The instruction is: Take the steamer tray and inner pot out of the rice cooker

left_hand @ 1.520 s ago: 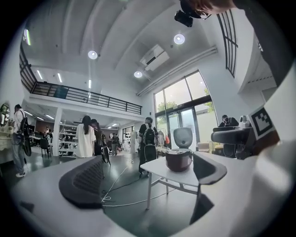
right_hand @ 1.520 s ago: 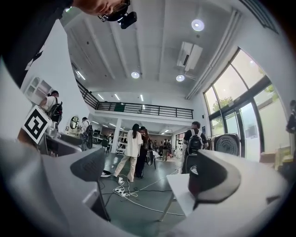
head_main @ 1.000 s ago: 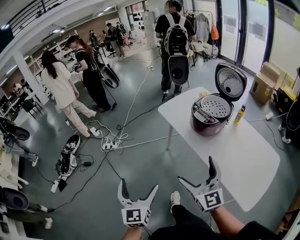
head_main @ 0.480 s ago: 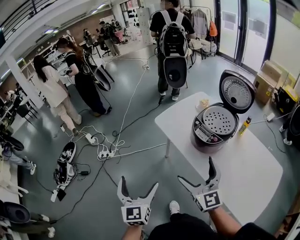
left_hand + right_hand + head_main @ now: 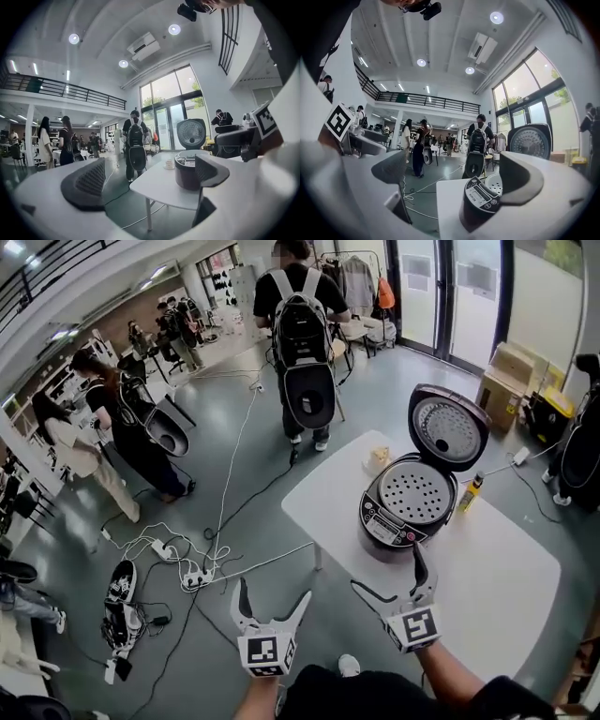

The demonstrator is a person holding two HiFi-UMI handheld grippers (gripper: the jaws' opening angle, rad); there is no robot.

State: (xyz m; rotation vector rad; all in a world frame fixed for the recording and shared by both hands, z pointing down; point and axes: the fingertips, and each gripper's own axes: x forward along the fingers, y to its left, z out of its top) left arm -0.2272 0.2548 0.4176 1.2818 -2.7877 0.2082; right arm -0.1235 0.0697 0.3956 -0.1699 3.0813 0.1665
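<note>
A dark rice cooker (image 5: pixel 398 521) stands on the white table (image 5: pixel 487 577) with its lid (image 5: pixel 448 427) swung up. A perforated steamer tray (image 5: pixel 415 491) lies in its mouth; the inner pot is hidden beneath. The cooker also shows in the left gripper view (image 5: pixel 188 172) and the right gripper view (image 5: pixel 480 206). My right gripper (image 5: pixel 396 579) is open just short of the cooker's front, at the table's near edge. My left gripper (image 5: pixel 272 601) is open too, over the floor left of the table. Neither holds anything.
A small yellow bottle (image 5: pixel 468 493) stands right of the cooker, a crumpled pale item (image 5: pixel 377 460) behind it. A person with a backpack (image 5: pixel 302 343) stands beyond the table. Cables and a power strip (image 5: pixel 197 576) lie on the floor at left. Cardboard boxes (image 5: pixel 502 381) sit far right.
The view has closed in on the table; the rice cooker now sits nearer and lower, just beyond my right gripper. Both grippers stay open and empty.
</note>
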